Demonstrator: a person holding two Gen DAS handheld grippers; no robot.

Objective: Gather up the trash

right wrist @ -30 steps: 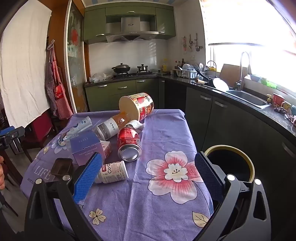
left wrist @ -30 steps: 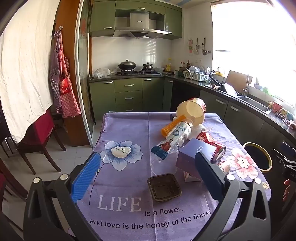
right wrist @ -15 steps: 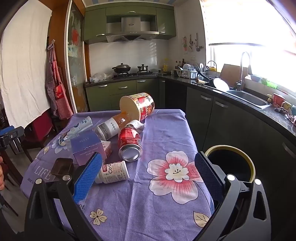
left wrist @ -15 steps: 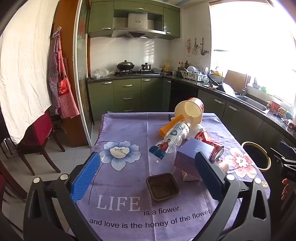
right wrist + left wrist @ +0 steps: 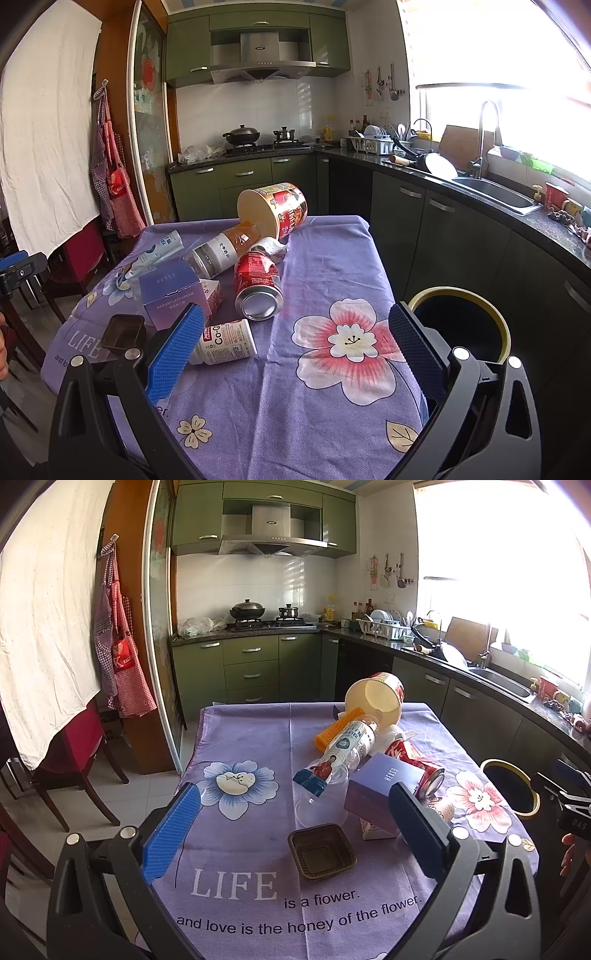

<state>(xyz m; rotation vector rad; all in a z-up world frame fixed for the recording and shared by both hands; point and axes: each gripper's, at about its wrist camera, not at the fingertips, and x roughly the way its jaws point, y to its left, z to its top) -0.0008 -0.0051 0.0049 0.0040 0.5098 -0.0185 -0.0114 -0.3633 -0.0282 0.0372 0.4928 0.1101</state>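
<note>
Trash lies on a purple flowered tablecloth (image 5: 243, 753): a small brown plastic tray (image 5: 320, 851), a purple box (image 5: 382, 794), a clear cup (image 5: 320, 803), a plastic bottle (image 5: 345, 751), a red can (image 5: 257, 286), a paper noodle tub (image 5: 273, 214) on its side, and a small white bottle (image 5: 225, 342). My left gripper (image 5: 291, 830) hovers open over the table's near end, the brown tray between its blue pads. My right gripper (image 5: 295, 350) stands open above the table's right side, empty. A black bin with a yellow rim (image 5: 461, 325) sits just right of the table.
Green kitchen cabinets (image 5: 251, 672), a stove with pots (image 5: 247, 611) and a sink counter (image 5: 491, 192) line the back and right. Wooden chairs (image 5: 77, 760) and a hanging white cloth (image 5: 44, 602) are on the left. A hand (image 5: 569, 853) shows at the right edge.
The left gripper has drifted slightly, so the table scene sits a little lower and nearer. The right gripper has barely shifted. Both stay open and nothing on the table moved.
</note>
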